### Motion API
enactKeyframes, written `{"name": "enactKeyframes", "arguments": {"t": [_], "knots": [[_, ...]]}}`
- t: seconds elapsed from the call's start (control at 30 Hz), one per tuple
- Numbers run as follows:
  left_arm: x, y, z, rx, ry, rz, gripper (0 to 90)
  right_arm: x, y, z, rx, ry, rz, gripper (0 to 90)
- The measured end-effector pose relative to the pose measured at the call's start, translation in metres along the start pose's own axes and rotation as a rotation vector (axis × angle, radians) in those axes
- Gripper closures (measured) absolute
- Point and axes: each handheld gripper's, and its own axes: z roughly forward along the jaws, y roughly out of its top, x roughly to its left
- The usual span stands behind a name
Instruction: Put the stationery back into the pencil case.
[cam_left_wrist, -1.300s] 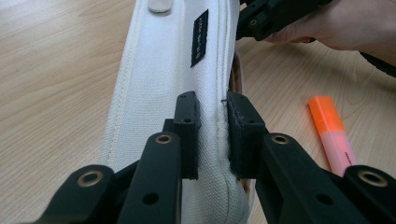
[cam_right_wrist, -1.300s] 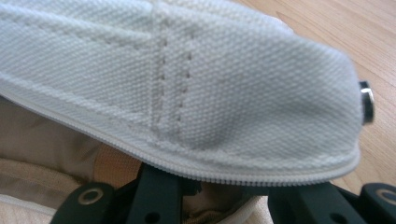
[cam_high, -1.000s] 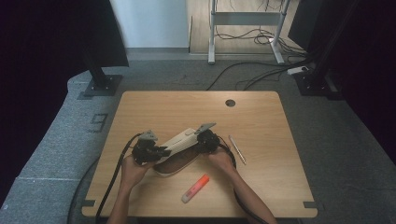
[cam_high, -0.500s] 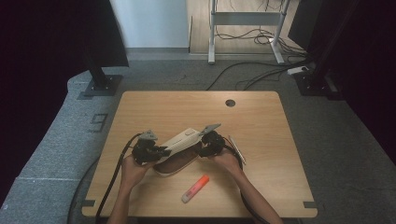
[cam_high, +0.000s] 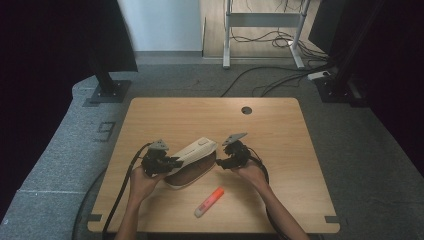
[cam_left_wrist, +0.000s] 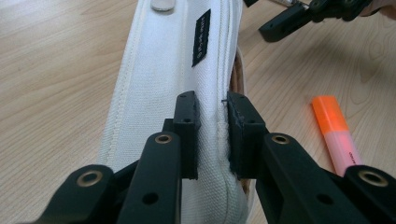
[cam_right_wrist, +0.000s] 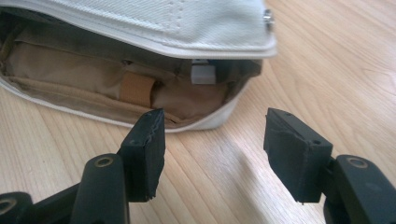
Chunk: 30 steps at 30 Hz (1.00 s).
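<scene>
White pouch held open at mid-table, one gripper clamped on its lid, the other free beside it.

The pouch is off-white canvas with stitched seams, a small black label and a metal snap on the lid; inside, the lining is tan, with a brown tab. The left gripper pinches the lid's seam near one end, lifting it off the body. The right gripper stands at the pouch's mouth with its jaws apart and nothing between them; they have just narrowed slightly. One pouch, one orange marker lying nearer the front edge, two grippers. The table is bare wood toward its far side and right edge.
</scene>
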Motion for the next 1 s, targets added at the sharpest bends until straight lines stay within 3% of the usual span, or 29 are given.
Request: {"name": "enactKeyframes", "arguments": {"t": [0.3,1.0], "knots": [[0.0,0.0,0.0,0.004,-0.002,0.001,75.4,-0.013,-0.014,-0.019,-0.013,-0.025,0.043,43.3],[0.0,0.0,0.001,0.008,-0.004,0.004,75.1,-0.048,-0.049,-0.056,-0.032,-0.13,0.123,54.5]]}}
